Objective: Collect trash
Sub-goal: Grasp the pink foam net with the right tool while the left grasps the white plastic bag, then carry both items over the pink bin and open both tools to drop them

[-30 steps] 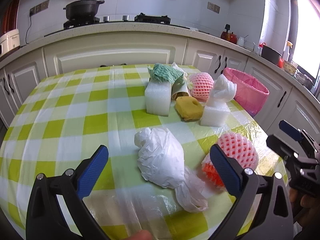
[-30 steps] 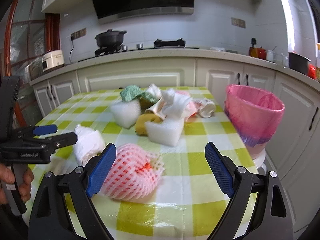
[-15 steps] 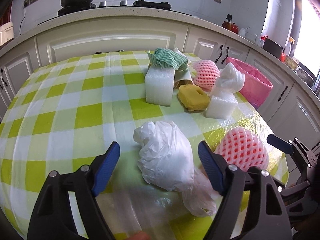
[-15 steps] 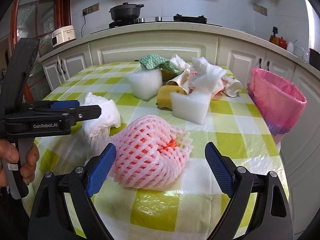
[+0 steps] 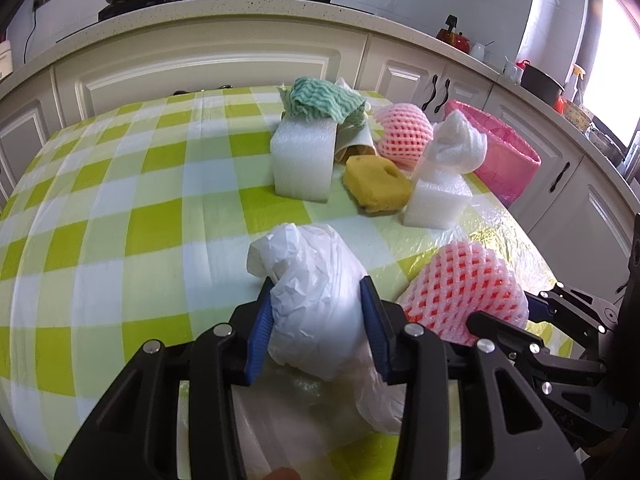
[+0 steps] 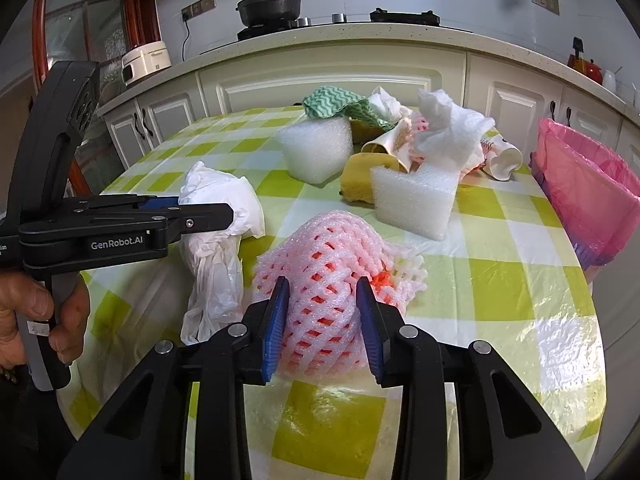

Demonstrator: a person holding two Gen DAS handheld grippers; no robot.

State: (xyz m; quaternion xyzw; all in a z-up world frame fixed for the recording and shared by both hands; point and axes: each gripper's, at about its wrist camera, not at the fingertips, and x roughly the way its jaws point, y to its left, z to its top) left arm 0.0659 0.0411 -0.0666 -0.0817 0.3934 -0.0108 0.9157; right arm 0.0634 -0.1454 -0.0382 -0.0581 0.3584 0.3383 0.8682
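Both grippers now clamped, vs wide open approx 1 s back and straddling at 0.5 s. Left gripper: blue pads pressed into both sides of crumpled white plastic bag, jaws closed on it, bag bulging between. Bag tail trailing on tablecloth below the grip, so not lifted yet as far as can tell. Right gripper: jaws squeezed on near pink foam net, mesh visibly pinched; net resting on cloth, near table's front edge.

Meaning: two pickups secured at once, grasp phase done, transport next. Pink-lined bin off table's right side, well apart from both items; right hand nearer to it.

Rest of pile untouched at table centre/far side: 2 white foam blocks, yellow sponge, second pink net, green cloth, tissue wad, paper cups.

Risks, judgement only: bag slippery, loose tail could snag or drag; foam net springy, may pop out if grip eased. Early in task, most trash left.
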